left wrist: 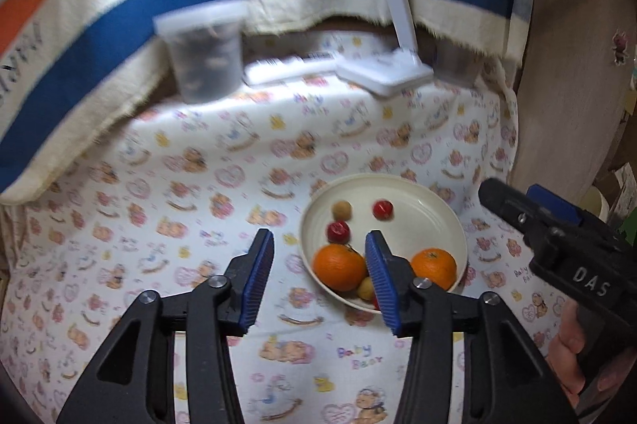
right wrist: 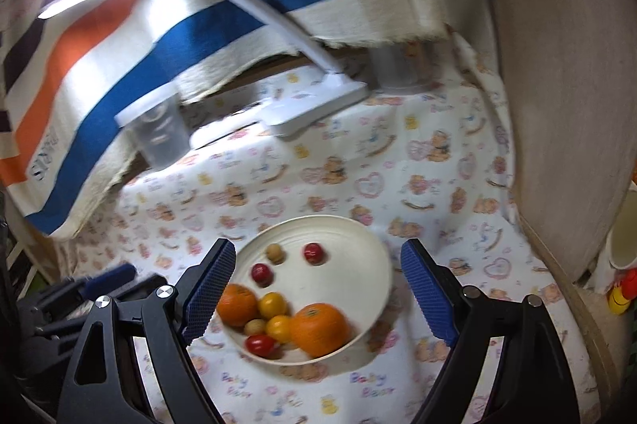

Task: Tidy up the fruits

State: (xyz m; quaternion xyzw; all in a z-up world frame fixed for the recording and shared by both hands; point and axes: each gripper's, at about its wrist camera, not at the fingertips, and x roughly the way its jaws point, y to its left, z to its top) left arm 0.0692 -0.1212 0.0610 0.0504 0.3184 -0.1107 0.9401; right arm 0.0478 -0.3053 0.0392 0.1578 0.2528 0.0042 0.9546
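- Your left gripper (left wrist: 319, 266) is hanging over the patterned tablecloth (left wrist: 191, 185) with its blue pads (left wrist: 258, 276) spread partway and nothing sitting between them.
- The cream plate (left wrist: 422, 201) is lying just ahead of that gripper and off to its right, so its right pad is overlapping the plate's near edge in the left wrist view.
- Your right gripper (right wrist: 316, 288) is standing wide open, and it's framing the same plate (right wrist: 338, 237), one pad at each side of it, gripping nothing.
- All the fruit is sitting on the plate: two oranges (right wrist: 318, 328) at the end nearest you, with two yellow cherry tomatoes (right wrist: 272, 304), a red one (right wrist: 260, 344) and a small tan fruit (right wrist: 254, 326) bunched between them.
- Further from the grippers, two more red tomatoes (right wrist: 313, 253) and another tan fruit (right wrist: 275, 253) are lying apart on the bare middle of the plate.
- Way past the plate, a clear lidded tub (right wrist: 157, 129) is standing at the far left, and a white desk lamp (right wrist: 314, 109) is parked at the back edge, under a striped blanket (right wrist: 119, 57).
- In the left wrist view you're holding the other gripper's black body (left wrist: 573, 256) off at the right edge, with your hand (left wrist: 569, 348) wrapped round its handle.
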